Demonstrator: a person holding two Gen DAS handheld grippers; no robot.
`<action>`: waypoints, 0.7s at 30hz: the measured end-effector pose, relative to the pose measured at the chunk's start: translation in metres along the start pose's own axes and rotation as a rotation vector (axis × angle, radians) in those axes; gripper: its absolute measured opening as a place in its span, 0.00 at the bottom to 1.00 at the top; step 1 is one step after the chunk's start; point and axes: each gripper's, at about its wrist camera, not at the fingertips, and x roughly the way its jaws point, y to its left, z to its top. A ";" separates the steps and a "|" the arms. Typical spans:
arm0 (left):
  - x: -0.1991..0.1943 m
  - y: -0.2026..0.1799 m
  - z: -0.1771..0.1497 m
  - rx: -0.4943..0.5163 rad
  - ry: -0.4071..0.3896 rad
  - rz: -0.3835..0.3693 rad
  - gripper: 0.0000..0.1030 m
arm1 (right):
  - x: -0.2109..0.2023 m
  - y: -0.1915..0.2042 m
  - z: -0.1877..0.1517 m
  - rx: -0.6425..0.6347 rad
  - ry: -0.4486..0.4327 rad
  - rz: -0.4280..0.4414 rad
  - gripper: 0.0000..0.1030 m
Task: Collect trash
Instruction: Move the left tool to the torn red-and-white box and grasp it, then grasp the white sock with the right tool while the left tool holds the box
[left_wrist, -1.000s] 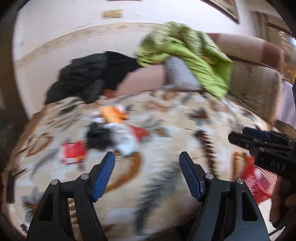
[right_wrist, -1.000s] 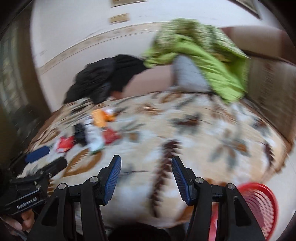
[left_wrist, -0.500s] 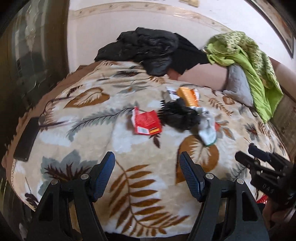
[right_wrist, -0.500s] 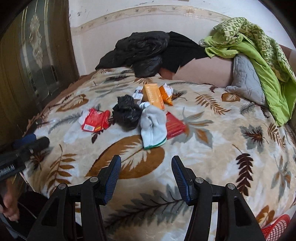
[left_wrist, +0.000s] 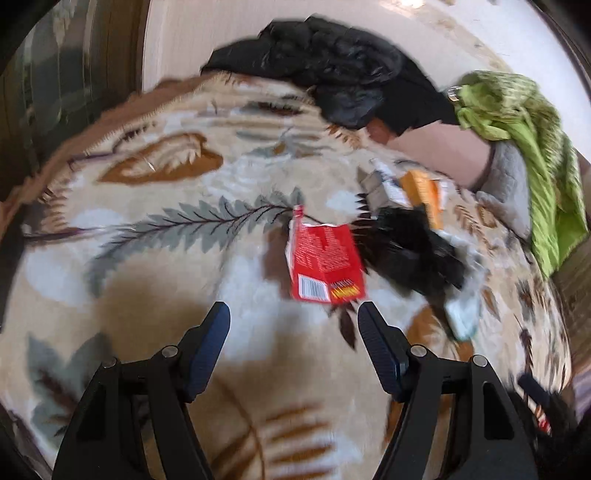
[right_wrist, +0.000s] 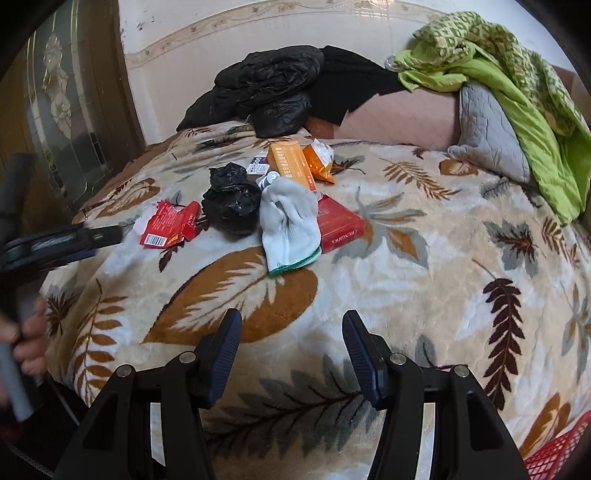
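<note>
we were on the approach, left gripper (left_wrist: 293, 325) with jaws apart, just closing a little and empty, the torn red wrapper (left_wrist: 325, 264) at its twelve o'clock, right gripper (right_wrist: 291, 336) parted and empty; next, we judged, straddle the wrapper and pinch.

We take this for a bedroom in a home: a bed under a plush leaf-patterned blanket (right_wrist: 424, 280), with a black jacket (right_wrist: 266, 88), a green cloth (right_wrist: 491, 62) and a grey pillow (right_wrist: 487, 133) heaped at its head. To the left stands what seems a door (right_wrist: 62, 110) with ornate glass, though the view there is dim.
</note>
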 end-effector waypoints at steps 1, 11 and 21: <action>0.012 0.002 0.006 -0.024 0.015 -0.003 0.64 | 0.000 -0.001 0.001 0.008 -0.001 0.005 0.59; 0.064 -0.019 0.021 0.054 -0.039 0.106 0.17 | 0.038 -0.003 0.049 -0.019 -0.011 0.040 0.60; 0.038 -0.026 0.011 0.117 -0.107 0.090 0.07 | 0.113 -0.001 0.075 -0.004 0.057 0.075 0.21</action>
